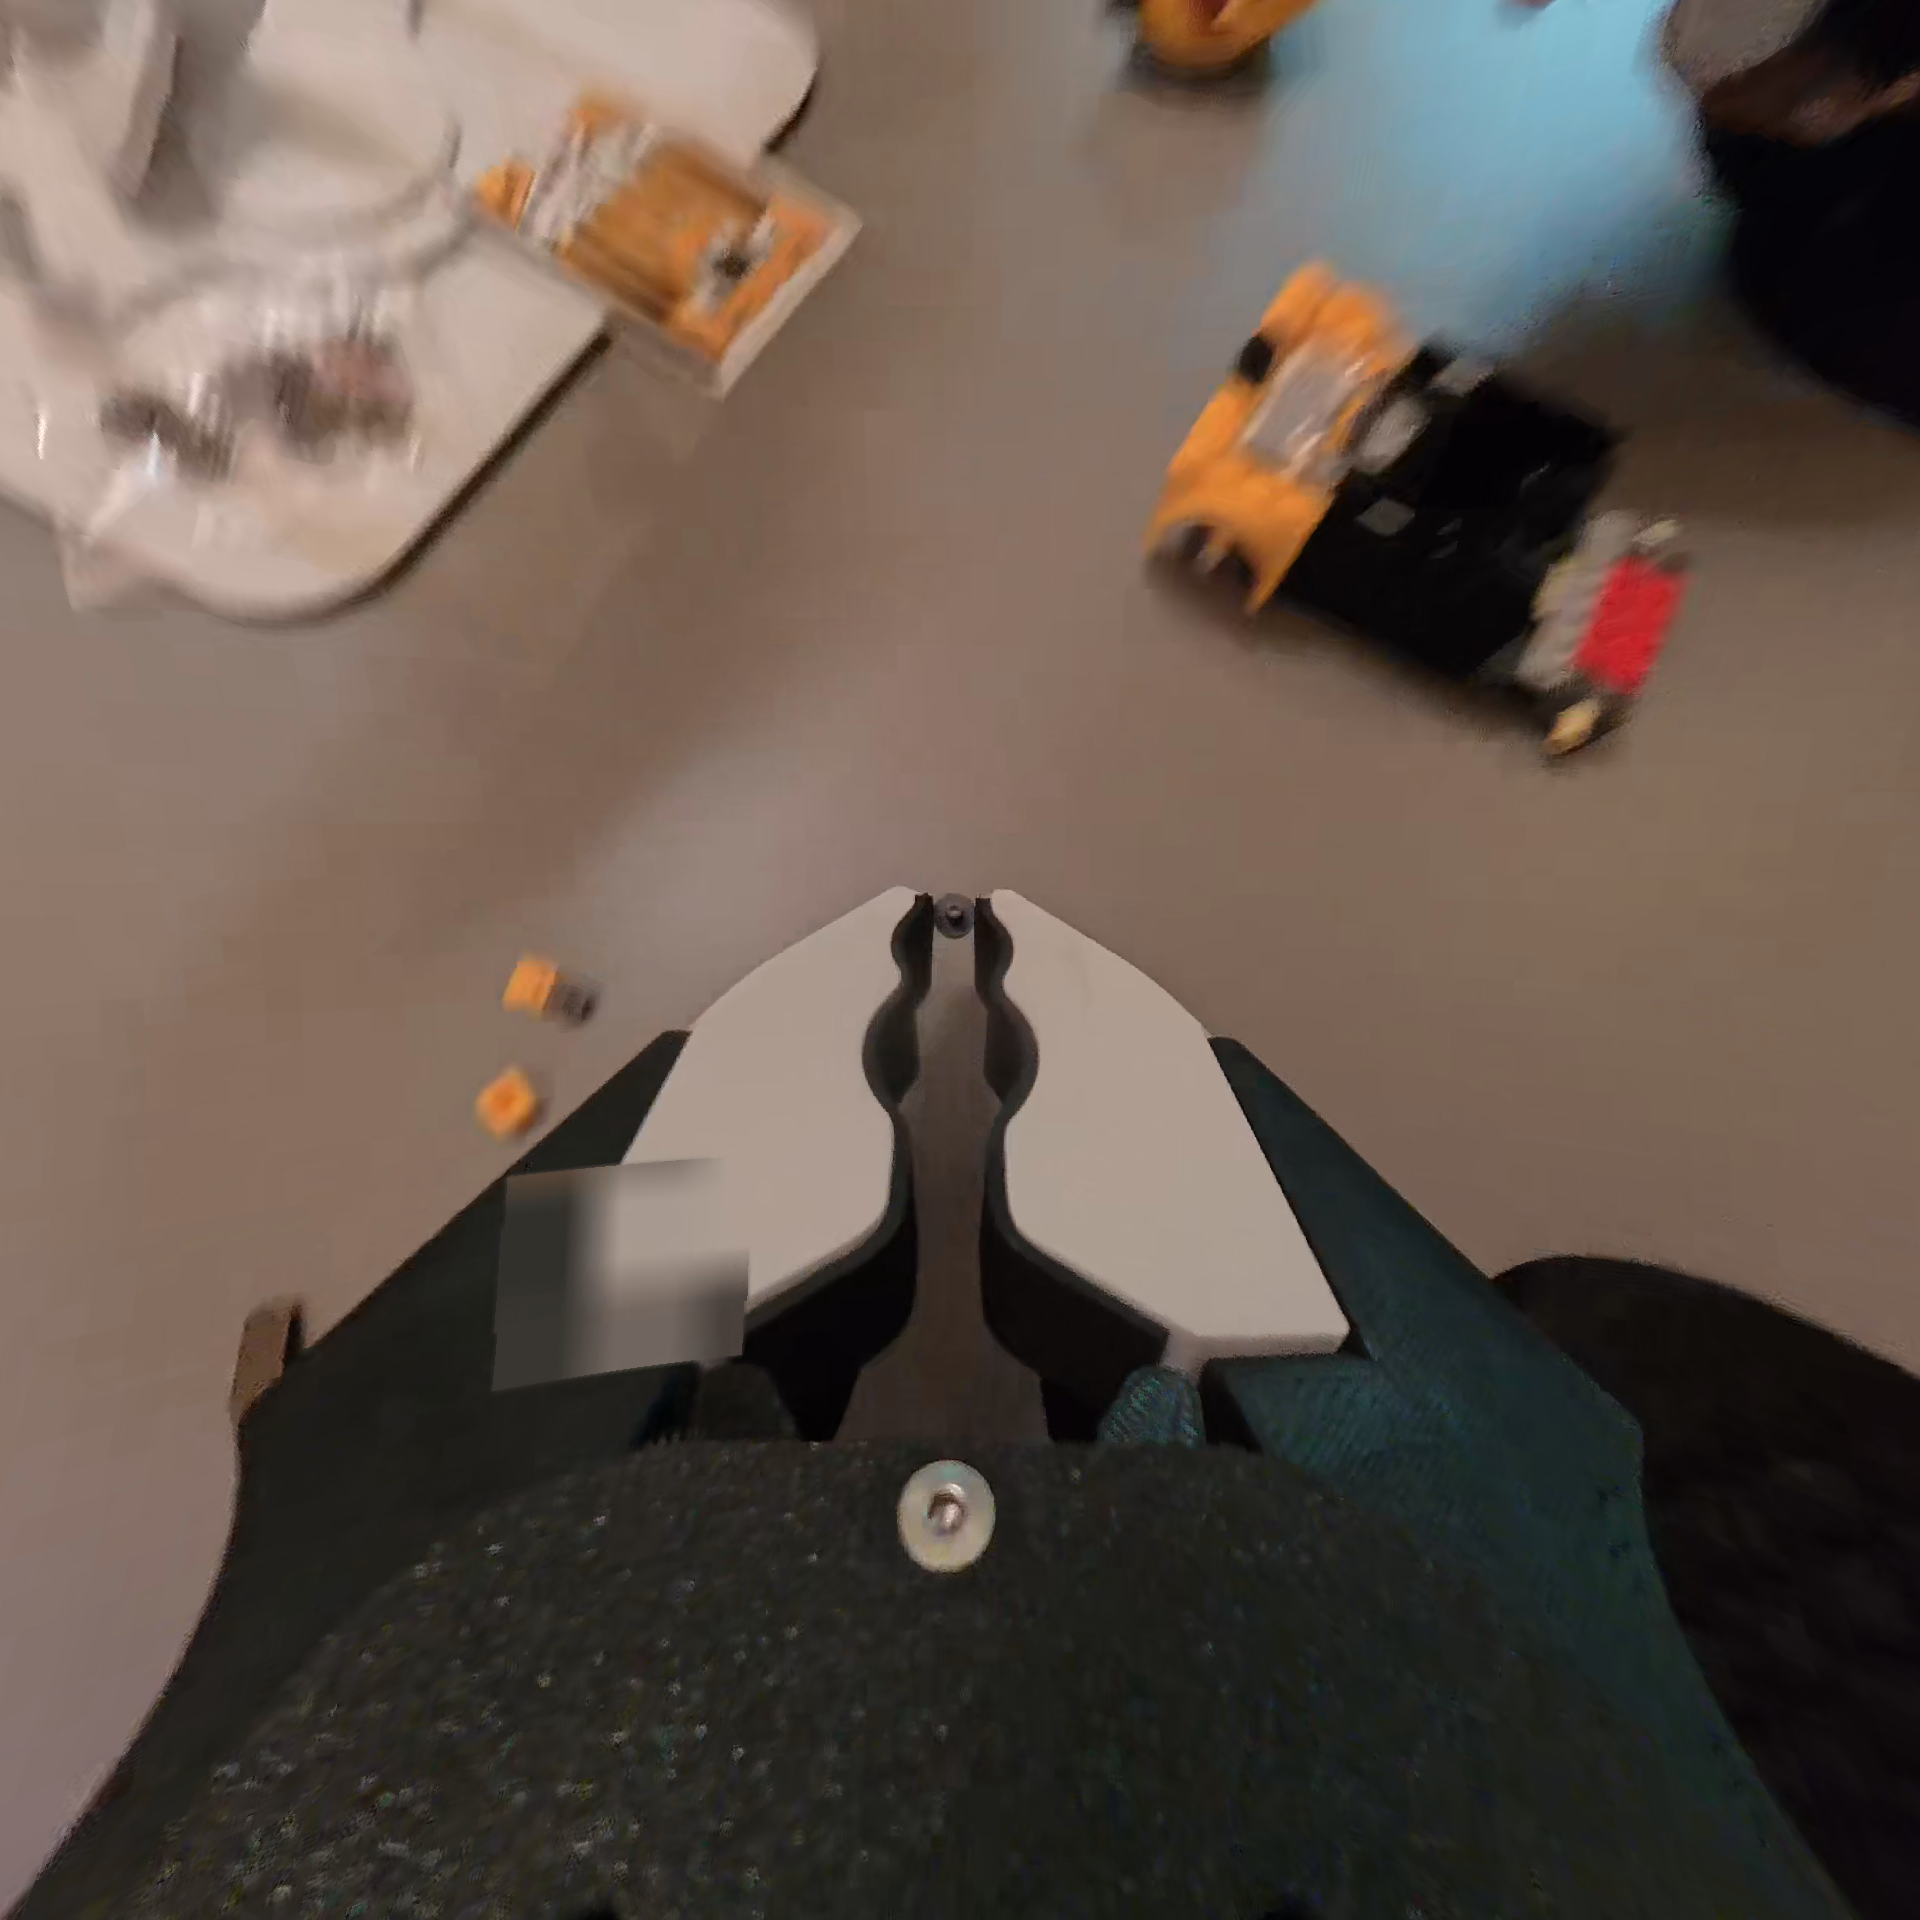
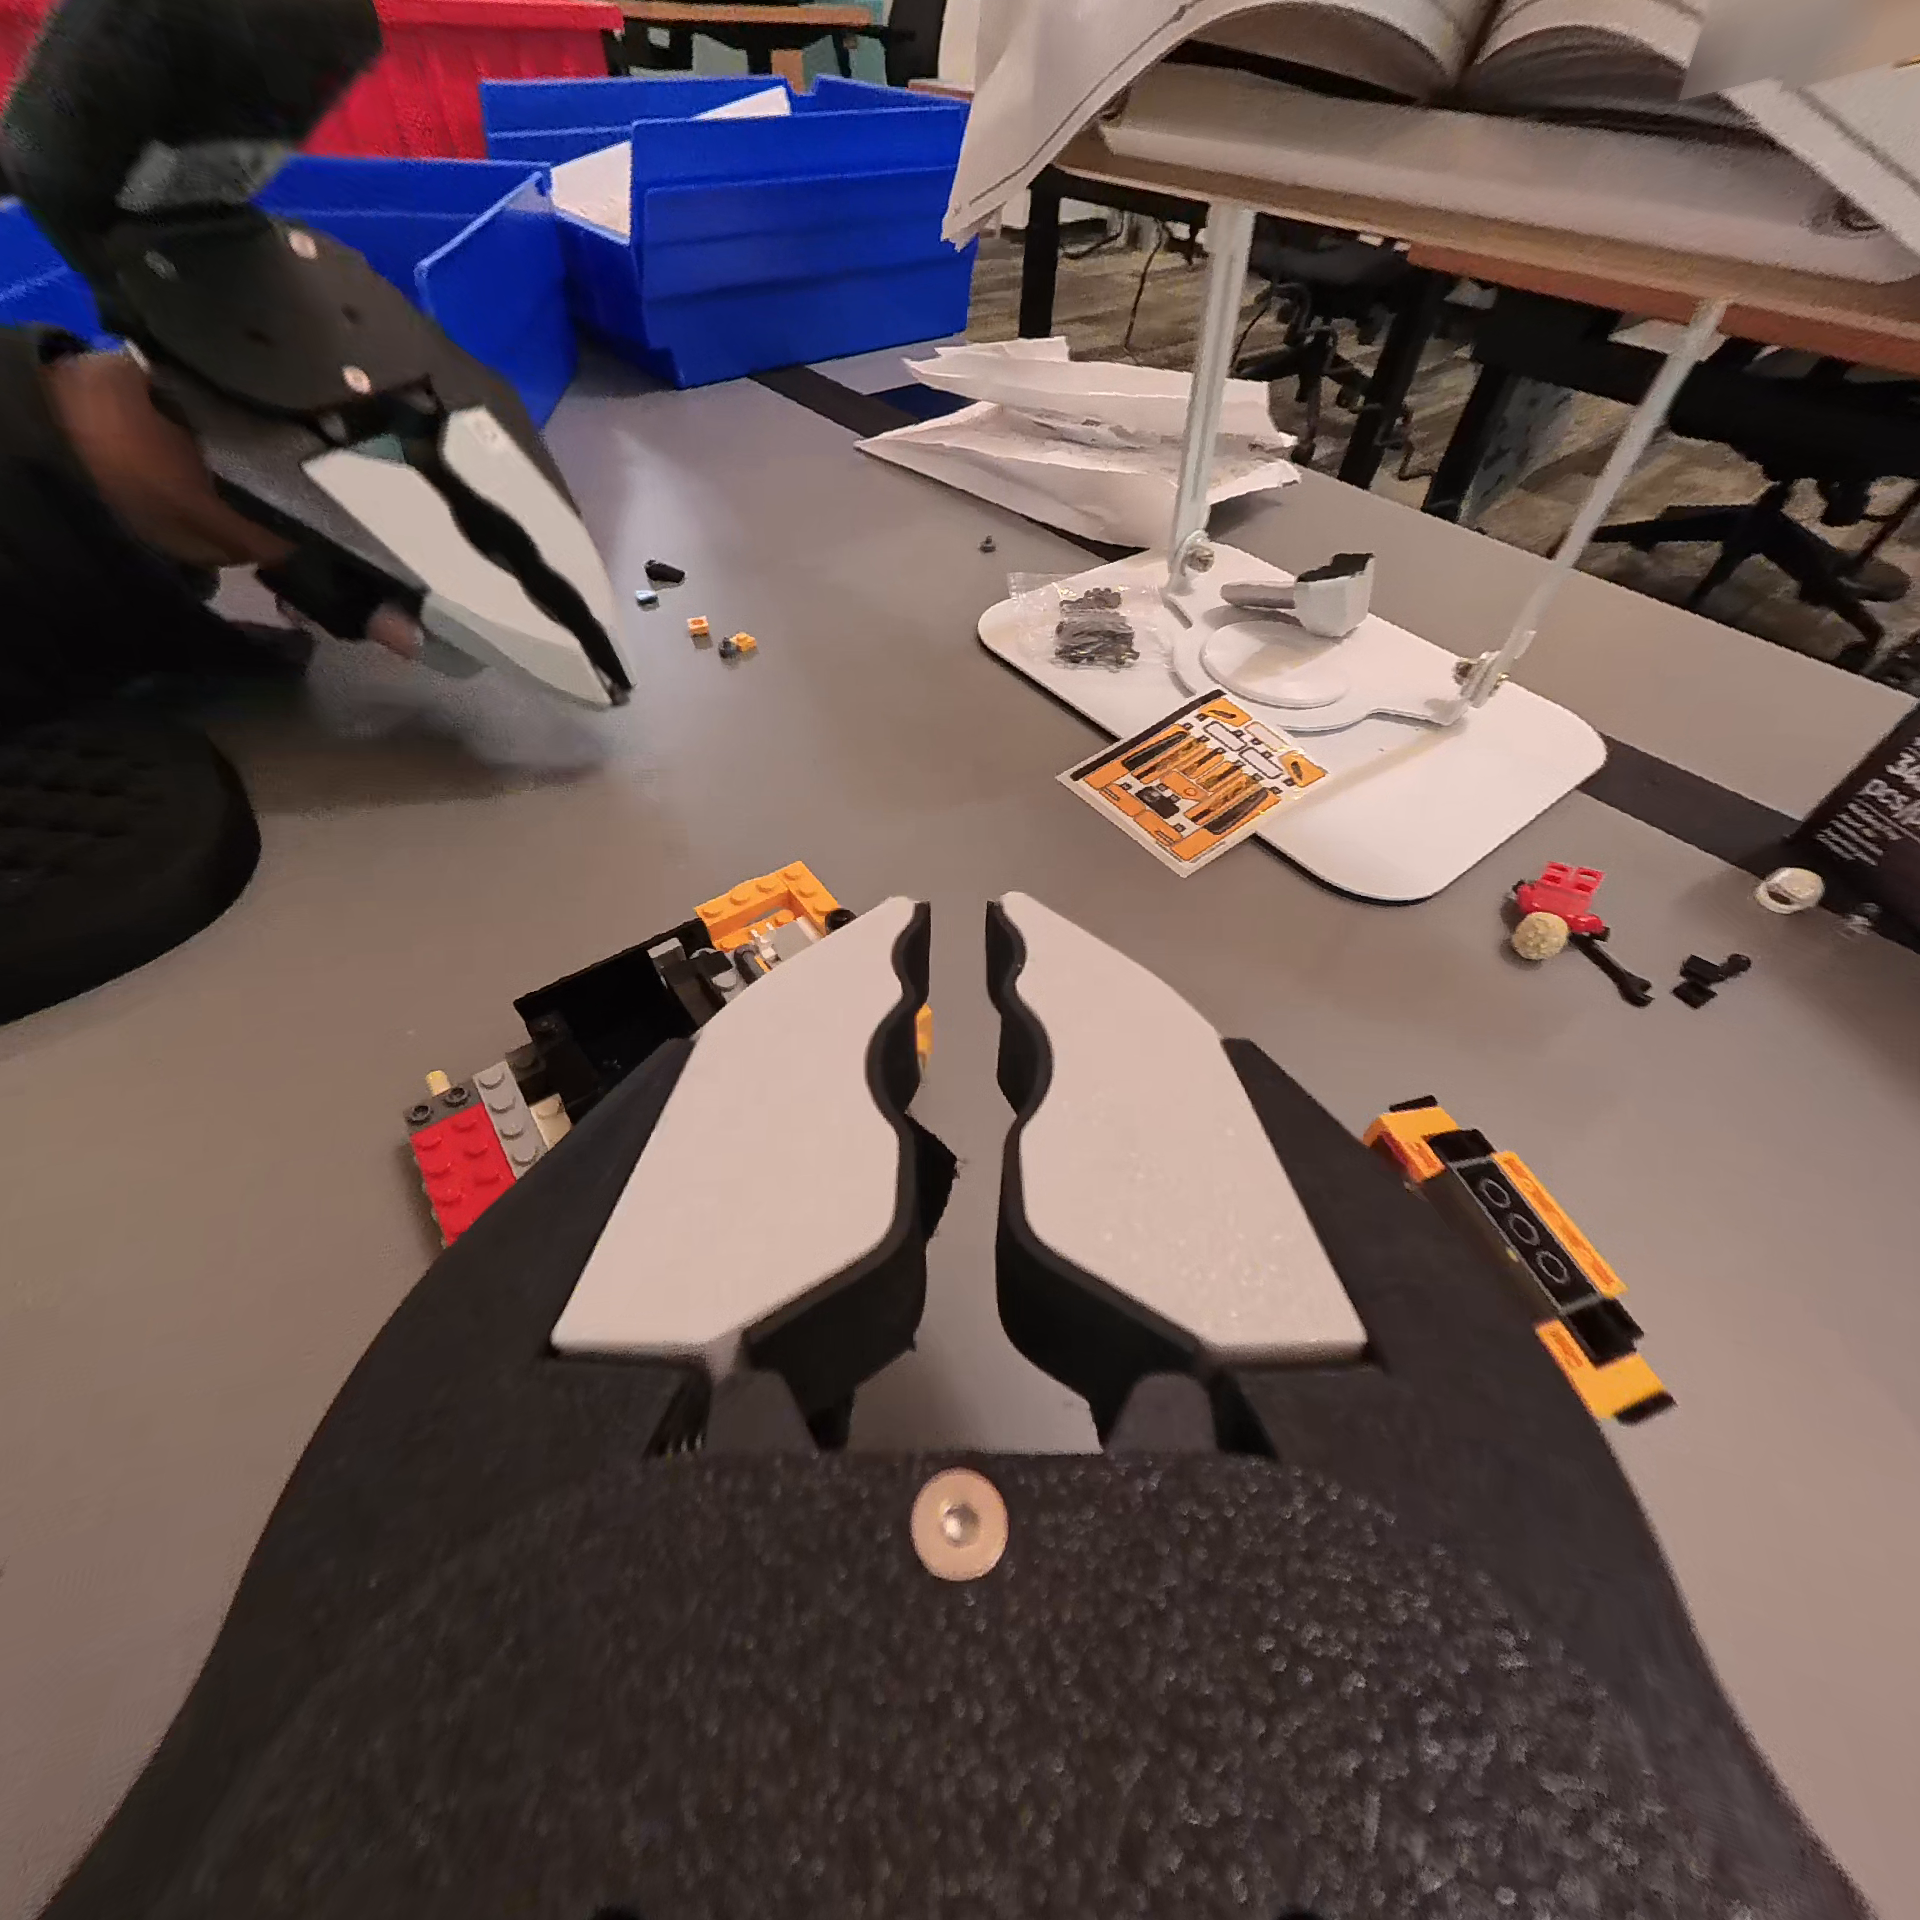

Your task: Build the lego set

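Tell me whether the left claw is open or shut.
Shut on a small black piece: the left claw pinches it between its tips, with only a narrow gap farther back.

Left gripper [image 1: 951, 914]: black body, pale grey fingers [image 1: 790, 1101], tips nearly together and pinching a tiny dark piece [image 1: 950, 918] between them. In the right wrist view it [image 2: 613, 688] is pitched steeply down, tips close above the bench; whether they touch the surface cannot be told. A gloved hand [image 2: 332, 592] grips it from beneath, fingertip bare.

Right gripper [image 2: 958, 914]: same build, grey fingers [image 2: 1132, 1122] standing a narrow gap apart, nothing between them. It is held low over the bench near its front edge, pointing forward. Its holding hand is out of view.
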### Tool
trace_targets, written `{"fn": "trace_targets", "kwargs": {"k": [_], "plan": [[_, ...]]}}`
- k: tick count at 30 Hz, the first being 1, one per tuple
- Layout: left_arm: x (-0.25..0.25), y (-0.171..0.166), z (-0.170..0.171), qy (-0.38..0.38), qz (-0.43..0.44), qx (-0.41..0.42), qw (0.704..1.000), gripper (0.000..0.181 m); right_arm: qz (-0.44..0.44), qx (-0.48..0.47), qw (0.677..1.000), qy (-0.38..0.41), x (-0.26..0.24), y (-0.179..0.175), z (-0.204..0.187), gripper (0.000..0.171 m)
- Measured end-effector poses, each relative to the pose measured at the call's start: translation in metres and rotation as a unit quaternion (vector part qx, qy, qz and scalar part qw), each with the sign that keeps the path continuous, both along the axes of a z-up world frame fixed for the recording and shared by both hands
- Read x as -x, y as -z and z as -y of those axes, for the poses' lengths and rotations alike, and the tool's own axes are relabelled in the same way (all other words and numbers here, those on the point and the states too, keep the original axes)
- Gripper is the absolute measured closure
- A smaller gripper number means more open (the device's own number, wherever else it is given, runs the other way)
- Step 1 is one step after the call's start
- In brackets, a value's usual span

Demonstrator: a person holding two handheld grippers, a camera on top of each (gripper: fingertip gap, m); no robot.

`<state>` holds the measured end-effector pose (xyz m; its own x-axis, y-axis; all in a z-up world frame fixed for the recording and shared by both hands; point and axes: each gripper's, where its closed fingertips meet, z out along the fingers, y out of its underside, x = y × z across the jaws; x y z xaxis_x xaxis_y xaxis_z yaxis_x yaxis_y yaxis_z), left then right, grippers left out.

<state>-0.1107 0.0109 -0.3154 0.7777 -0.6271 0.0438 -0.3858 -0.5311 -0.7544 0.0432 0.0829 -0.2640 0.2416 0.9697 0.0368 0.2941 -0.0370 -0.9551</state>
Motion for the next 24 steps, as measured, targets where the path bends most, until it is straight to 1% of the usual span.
{"fn": "trace_targets", "kwargs": {"k": [3, 5, 8, 10, 12, 15, 20, 24], "plan": [[-0.039, -0.028, -0.01, 0.06, 0.014, -0.035, 0.997, 0.174, 0.017, -0.014, 0.999, -0.042, 0.008, -0.001, 0.002, 0.161], [-0.063, -0.039, -0.018, 0.103, 0.024, -0.04, 0.994, 0.174, 0.04, -0.035, 0.994, -0.095, 0.015, 0.003, 0.006, 0.158], [-0.088, -0.04, -0.034, 0.149, 0.03, -0.029, 0.988, 0.174, 0.067, -0.013, 0.982, -0.179, 0.023, 0.016, 0.011, 0.154], [-0.097, -0.032, -0.044, 0.172, 0.029, -0.012, 0.985, 0.174, 0.086, 0.016, 0.973, -0.213, 0.025, 0.028, 0.013, 0.147], [-0.103, -0.023, -0.051, 0.189, 0.034, 0.008, 0.981, 0.174, 0.088, 0.026, 0.97, -0.224, 0.026, 0.036, 0.011, 0.143], [-0.109, -0.011, -0.056, 0.209, 0.041, 0.035, 0.976, 0.174, 0.073, 0.036, 0.968, -0.236, 0.026, 0.036, 0.012, 0.142], [-0.113, -0.004, -0.053, 0.23, 0.031, 0.053, 0.971, 0.174, 0.044, 0.056, 0.969, -0.238, 0.026, 0.028, 0.015, 0.142], [-0.111, -0.002, -0.051, 0.228, 0.016, 0.059, 0.972, 0.174, 0.04, 0.059, 0.97, -0.234, 0.026, 0.027, 0.015, 0.142]]}}
